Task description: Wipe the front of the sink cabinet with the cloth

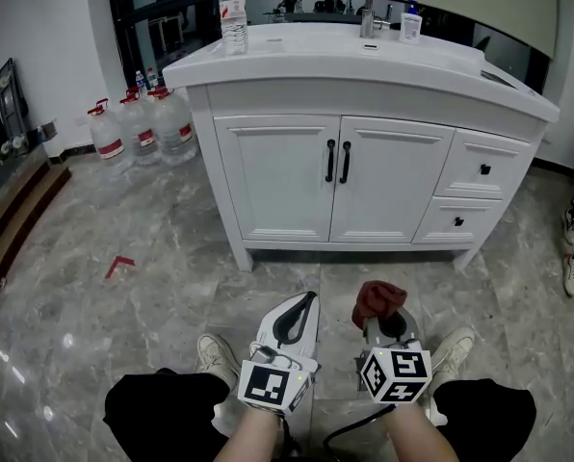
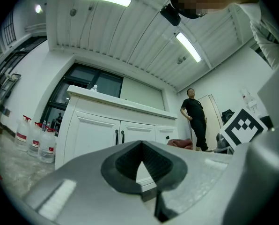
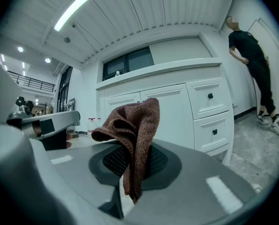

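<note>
Held low before the sink cabinet (image 1: 287,176), the right gripper (image 1: 384,323) clamps the maroon cloth (image 1: 378,298); the left gripper (image 1: 300,311) is closed, empty.

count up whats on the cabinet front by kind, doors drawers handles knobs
doors: 2
drawers: 2
bar handles: 2
knobs: 2
total: 8

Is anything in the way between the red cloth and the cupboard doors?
No. The right tool holds the cloth, and only floor shows between it and the sink cabinet front.
</note>
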A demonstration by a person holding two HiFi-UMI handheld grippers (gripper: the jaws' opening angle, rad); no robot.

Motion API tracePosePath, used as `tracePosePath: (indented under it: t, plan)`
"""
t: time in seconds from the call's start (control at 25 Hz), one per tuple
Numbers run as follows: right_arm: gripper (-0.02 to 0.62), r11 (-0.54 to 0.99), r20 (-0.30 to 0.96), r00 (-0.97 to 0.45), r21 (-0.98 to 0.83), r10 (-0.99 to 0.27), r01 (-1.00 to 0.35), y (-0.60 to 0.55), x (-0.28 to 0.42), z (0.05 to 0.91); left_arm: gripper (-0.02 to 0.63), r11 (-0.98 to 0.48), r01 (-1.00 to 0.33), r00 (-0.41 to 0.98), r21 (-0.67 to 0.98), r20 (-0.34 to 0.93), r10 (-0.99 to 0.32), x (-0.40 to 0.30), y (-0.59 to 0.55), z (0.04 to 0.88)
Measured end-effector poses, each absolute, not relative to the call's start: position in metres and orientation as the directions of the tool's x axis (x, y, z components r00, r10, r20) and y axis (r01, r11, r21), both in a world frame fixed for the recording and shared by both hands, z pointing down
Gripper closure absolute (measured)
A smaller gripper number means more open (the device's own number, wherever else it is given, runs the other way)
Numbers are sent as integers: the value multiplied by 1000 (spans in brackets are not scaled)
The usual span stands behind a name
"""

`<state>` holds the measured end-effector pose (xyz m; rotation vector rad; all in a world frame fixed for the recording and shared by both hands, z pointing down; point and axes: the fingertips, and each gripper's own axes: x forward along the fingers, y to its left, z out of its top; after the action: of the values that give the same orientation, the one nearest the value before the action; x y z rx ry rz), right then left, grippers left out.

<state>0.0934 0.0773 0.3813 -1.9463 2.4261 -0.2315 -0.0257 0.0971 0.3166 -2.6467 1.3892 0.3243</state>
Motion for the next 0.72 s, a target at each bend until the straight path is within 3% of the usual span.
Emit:
tracePosePath:
  t: [0.72]
  plan:
    - [518, 227, 63, -239, -159, -969, -961, 81, 90, 381, 606, -559, -829, 541, 9, -239, -806, -32, 95, 316]
